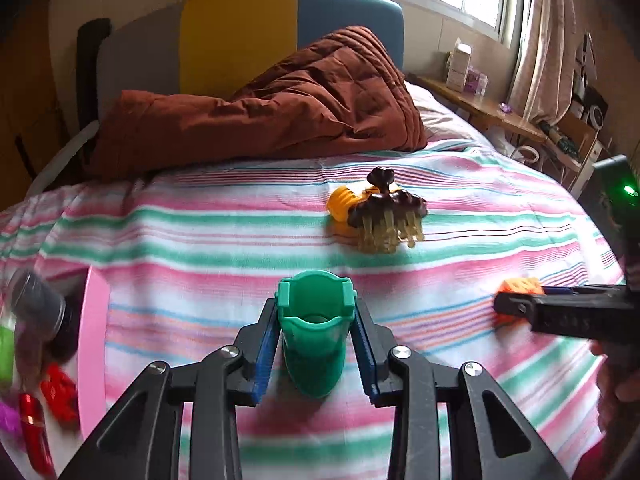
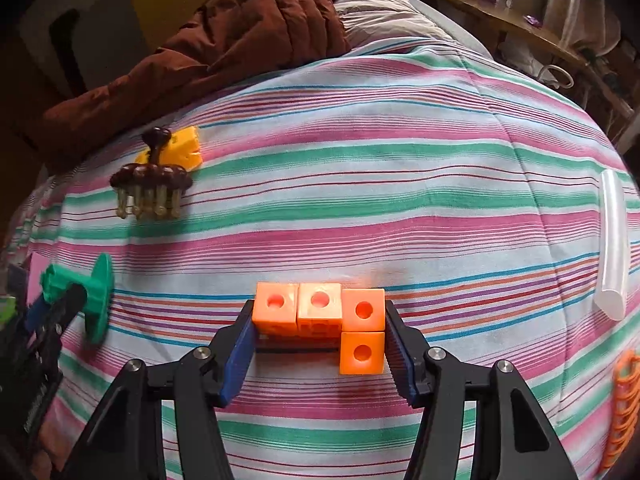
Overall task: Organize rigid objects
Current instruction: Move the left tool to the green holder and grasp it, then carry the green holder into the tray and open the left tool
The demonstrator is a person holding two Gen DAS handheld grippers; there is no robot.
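My left gripper is shut on a green plastic piece with a round flange, its blue pads pressed on both sides. In the right wrist view the same green piece sits in that gripper at the far left, just over the striped bedsheet. My right gripper is shut on an L-shaped block of orange snap cubes, one pad at each end of the row. The block rests on or just above the sheet. From the left wrist the right gripper and the orange cubes show at the right.
A brown hair claw clip lies against a yellow cheese-shaped toy further up the bed. A pink tray at the left holds red and grey items. A clear tube and an orange ringed thing lie right. A brown quilt is bunched behind.
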